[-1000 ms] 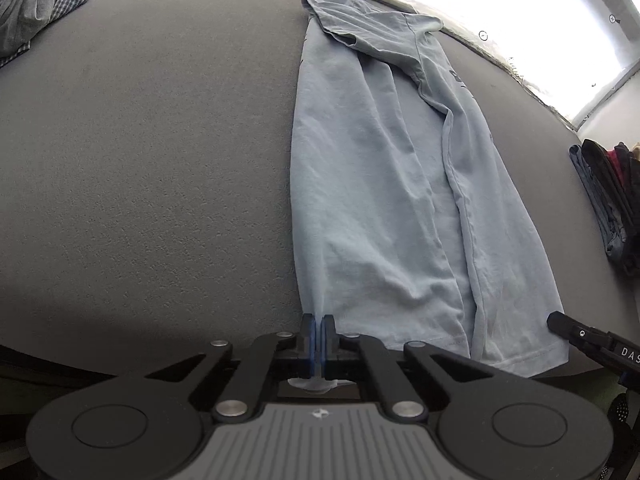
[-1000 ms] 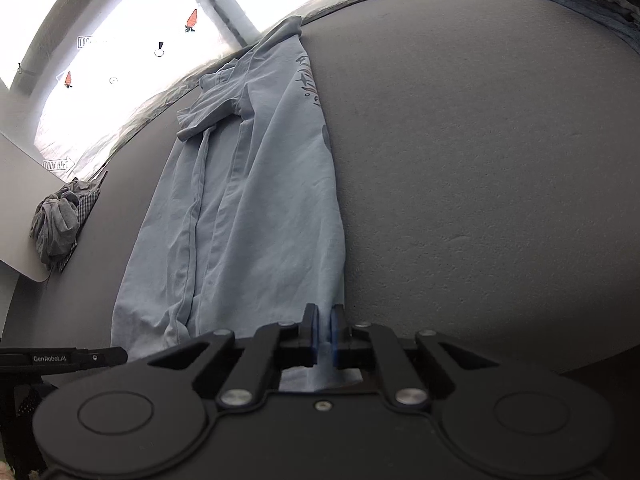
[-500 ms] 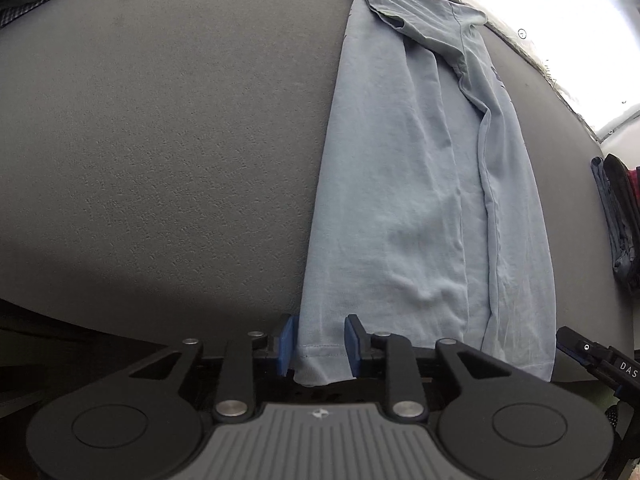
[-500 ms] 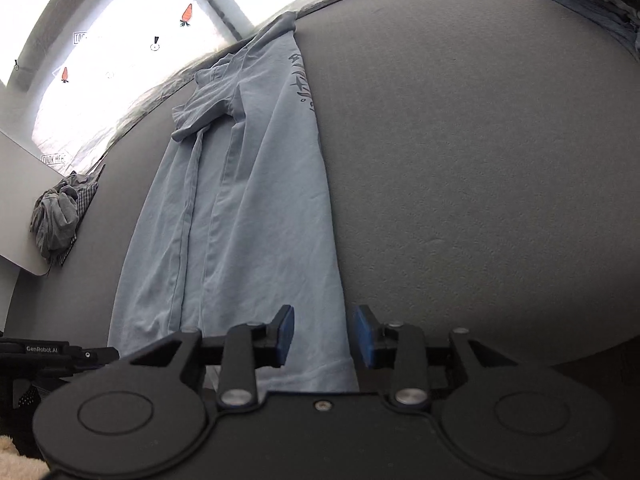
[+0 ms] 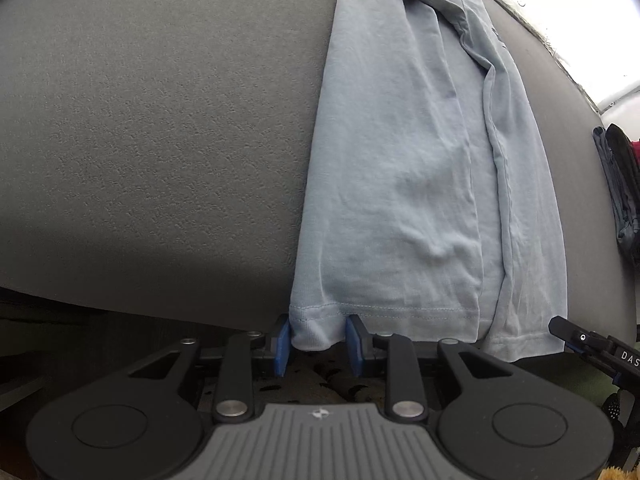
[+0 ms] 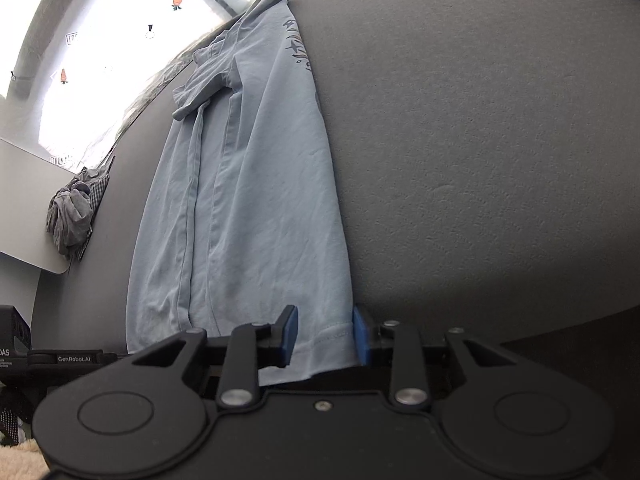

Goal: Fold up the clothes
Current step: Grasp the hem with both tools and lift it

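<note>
A light blue T-shirt [image 5: 400,160] [image 6: 248,200], folded lengthwise into a long strip, lies flat on the dark grey table [image 5: 160,120]. Its hem hangs slightly over the near edge. My left gripper [image 5: 318,342] sits at the hem's left corner, jaws apart, with the corner loose between the blue pads. My right gripper [image 6: 325,338] straddles the hem's right corner. Its jaws are closing, and the cloth between the pads is not pinched. Each gripper's tip shows at the edge of the other's view.
A crumpled grey and checked pile [image 6: 74,208] lies at the table's far left by a white board [image 6: 24,208]. Dark folded clothes [image 5: 618,192] are stacked at the right edge. A bright window [image 6: 120,40] runs behind the table.
Both grippers were shut on the hem corners a second ago; both have opened and the hem now rests loose. The left gripper sank closer to the table edge.
</note>
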Available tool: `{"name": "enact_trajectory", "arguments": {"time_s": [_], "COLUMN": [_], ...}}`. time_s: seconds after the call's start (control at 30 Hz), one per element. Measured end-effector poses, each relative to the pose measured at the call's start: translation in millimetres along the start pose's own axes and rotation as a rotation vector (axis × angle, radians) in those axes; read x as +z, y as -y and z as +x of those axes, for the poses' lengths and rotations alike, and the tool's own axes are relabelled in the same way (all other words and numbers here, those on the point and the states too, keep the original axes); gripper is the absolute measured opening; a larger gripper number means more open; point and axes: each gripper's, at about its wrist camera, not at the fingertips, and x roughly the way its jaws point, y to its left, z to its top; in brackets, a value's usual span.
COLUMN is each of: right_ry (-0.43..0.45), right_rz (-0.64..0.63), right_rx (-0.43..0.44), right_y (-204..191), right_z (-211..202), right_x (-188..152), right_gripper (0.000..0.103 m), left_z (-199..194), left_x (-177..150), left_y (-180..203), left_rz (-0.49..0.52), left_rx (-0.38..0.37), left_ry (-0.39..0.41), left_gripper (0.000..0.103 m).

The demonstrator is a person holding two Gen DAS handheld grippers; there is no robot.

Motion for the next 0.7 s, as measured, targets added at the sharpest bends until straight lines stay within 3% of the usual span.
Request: {"name": "enact_trajectory", "arguments": {"time_s": [0.07, 0.1, 0.2, 0.3, 0.53, 0.7], "right_ry": [0.0, 0.002, 0.018, 0.048, 0.102, 0.165], "right_rz": [0.0, 0.005, 0.033, 0.038, 0.137, 0.302], "right_rx": [-0.006, -0.004, 0.029, 0.092, 0.238, 0.391], "right_y": [-1, 0, 5, 5, 12, 28], "right_z": [1, 0, -2, -6, -14, -18], "right_x": [-1, -1, -3, -5, 0, 5], "right_gripper": [0.026, 0.019, 0.01, 0.01, 0.009, 0.009], "left_z": [2, 2, 0, -5, -36, -48], "left_x": [0, 0, 0, -2, 1, 9], "left_y": [1, 1, 0, -3, -10, -11], "left_rz": [0.004, 0.006, -0.004, -0.031, -0.117, -0.223], "left_rx": [-0.003, -0.009, -0.034, -0.054, -0.187, -0.295], "left_ry": [0.005, 0.005, 0.014, 0.027, 0.112, 0.174], "left_gripper": [0.028, 0.024, 0.012, 0.007, 0.006, 0.006]}}
